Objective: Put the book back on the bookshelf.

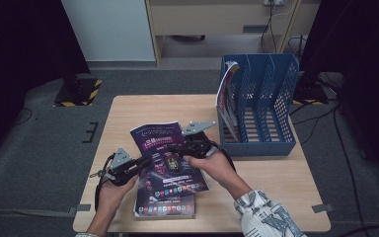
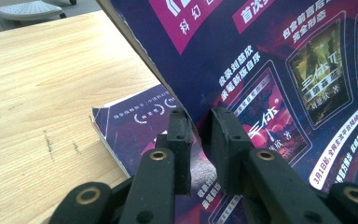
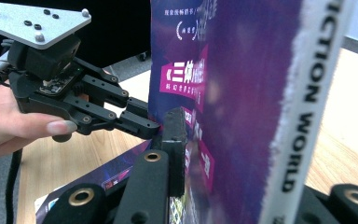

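Observation:
A purple magazine (image 1: 168, 158) is held tilted above the wooden table (image 1: 128, 113), between both grippers. My left gripper (image 1: 140, 162) pinches its left edge; in the left gripper view the two pads (image 2: 182, 140) sit on either side of the cover (image 2: 270, 70). My right gripper (image 1: 180, 148) holds the magazine from the right. In the right gripper view one pad (image 3: 173, 140) lies against the cover (image 3: 242, 70), and the spine hides the other jaw. The left gripper (image 3: 144, 121) shows beyond it.
A second purple magazine (image 1: 165, 205) lies flat near the table's front edge, under the held one. A blue slotted file rack (image 1: 261, 103) stands at the right back of the table, with a magazine (image 1: 226, 91) upright in its leftmost slot.

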`<state>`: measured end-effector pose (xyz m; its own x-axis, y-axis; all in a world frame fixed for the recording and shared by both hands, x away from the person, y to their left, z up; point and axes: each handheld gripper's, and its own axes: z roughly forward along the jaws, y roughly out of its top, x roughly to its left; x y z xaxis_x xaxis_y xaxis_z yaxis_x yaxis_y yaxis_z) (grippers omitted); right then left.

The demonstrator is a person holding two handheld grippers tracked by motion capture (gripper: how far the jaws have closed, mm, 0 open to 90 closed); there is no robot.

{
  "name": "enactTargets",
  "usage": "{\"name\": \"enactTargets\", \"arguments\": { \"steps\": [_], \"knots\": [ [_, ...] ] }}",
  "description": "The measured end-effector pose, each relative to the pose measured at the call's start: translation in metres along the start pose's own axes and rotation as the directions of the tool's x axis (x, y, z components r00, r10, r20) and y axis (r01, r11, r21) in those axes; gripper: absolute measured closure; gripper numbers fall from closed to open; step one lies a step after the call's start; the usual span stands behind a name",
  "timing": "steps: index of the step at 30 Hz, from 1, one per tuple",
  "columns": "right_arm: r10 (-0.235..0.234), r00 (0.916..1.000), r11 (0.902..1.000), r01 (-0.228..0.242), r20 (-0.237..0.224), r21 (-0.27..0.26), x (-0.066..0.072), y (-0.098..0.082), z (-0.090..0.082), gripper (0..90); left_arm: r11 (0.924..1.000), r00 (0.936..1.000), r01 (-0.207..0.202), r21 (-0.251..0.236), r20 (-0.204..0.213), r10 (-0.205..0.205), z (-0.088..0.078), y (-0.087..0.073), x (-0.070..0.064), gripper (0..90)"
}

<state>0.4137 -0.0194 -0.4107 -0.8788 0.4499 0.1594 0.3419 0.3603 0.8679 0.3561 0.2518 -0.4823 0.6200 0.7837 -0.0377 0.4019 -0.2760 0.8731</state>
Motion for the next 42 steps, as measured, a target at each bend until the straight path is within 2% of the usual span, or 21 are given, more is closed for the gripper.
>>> {"name": "enactTargets", "arguments": {
  "steps": [8, 28, 32, 42],
  "knots": [
    [0.0, 1.0, 0.9998, 0.0, -0.008, 0.019, 0.0, -0.0003, 0.0025, 76.0, 1.0, 1.0, -0.008, -0.002, 0.0, 0.008, -0.0007, 0.0006, -0.0006, 77.8],
    [0.008, 0.9999, 0.9996, -0.008, -0.012, 0.028, -0.0016, -0.0009, 0.0037, 76.1, 0.9999, 0.9999, -0.011, -0.005, -0.002, 0.011, -0.0009, 0.0008, -0.0012, 77.7],
    [0.018, 0.9998, 0.9995, -0.018, -0.01, 0.027, -0.0025, -0.0005, 0.0025, 82.1, 0.9998, 0.9999, -0.013, -0.013, -0.003, 0.013, -0.0012, 0.0011, -0.0018, 77.6],
    [0.025, 0.9997, 0.9994, -0.025, 0.0, 0.025, -0.002, -0.0006, 0.0014, 82.7, 0.9998, 0.9999, -0.014, -0.016, -0.005, 0.014, -0.001, 0.0009, -0.0018, 76.9]
  ]
}}
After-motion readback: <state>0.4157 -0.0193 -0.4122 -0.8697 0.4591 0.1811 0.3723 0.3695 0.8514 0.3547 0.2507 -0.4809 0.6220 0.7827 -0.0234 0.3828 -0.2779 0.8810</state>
